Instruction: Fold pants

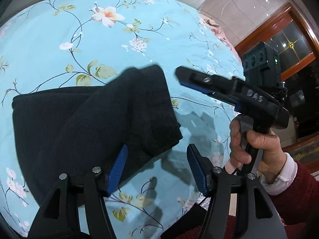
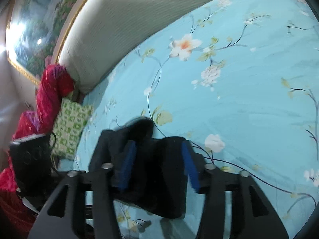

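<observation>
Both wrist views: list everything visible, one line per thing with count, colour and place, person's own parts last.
pants: one, black, folded on the bedsheet
bedsheet: one, light blue, floral, covers the bed
headboard cushion: one, grey ribbed, at the bed's head
patterned pillow: one, green and white, beside the bed's edge
red fabric: one bundle, red, next to the pillow
framed picture: one, gold frame, on the wall
left gripper: black, blue pads, open
right gripper: black, blue pads, open over the pants
hand: one, red sleeve, holding the right gripper's handle

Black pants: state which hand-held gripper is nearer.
Left. The left hand-held gripper sits at the black pants' edge; the right hand-held gripper hangs beside them, apart.
</observation>
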A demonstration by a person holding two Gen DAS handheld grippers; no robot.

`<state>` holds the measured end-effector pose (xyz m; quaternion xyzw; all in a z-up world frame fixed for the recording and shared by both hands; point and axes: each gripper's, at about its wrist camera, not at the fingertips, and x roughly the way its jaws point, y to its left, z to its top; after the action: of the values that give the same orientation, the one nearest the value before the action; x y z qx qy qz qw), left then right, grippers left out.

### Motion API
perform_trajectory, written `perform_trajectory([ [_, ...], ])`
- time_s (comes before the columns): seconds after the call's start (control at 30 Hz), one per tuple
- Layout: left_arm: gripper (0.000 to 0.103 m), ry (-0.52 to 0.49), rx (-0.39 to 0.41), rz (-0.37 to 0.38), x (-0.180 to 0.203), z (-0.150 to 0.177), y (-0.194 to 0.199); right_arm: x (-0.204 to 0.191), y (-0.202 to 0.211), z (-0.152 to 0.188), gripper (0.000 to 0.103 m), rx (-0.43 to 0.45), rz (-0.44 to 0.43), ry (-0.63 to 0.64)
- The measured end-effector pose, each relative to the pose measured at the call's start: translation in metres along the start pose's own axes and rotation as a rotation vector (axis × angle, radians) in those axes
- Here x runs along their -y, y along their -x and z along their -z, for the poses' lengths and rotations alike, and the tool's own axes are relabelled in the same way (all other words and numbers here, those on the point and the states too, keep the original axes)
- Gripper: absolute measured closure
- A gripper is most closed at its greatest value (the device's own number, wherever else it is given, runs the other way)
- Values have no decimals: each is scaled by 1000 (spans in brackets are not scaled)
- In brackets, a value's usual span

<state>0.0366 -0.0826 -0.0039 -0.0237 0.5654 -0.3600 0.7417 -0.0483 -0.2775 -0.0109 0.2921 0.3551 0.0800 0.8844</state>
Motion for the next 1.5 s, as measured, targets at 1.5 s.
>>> perform_trajectory([
  [1.5, 30, 409, 101, -169, -138, 7, 46, -65, -39, 22, 27, -100, 302, 17],
])
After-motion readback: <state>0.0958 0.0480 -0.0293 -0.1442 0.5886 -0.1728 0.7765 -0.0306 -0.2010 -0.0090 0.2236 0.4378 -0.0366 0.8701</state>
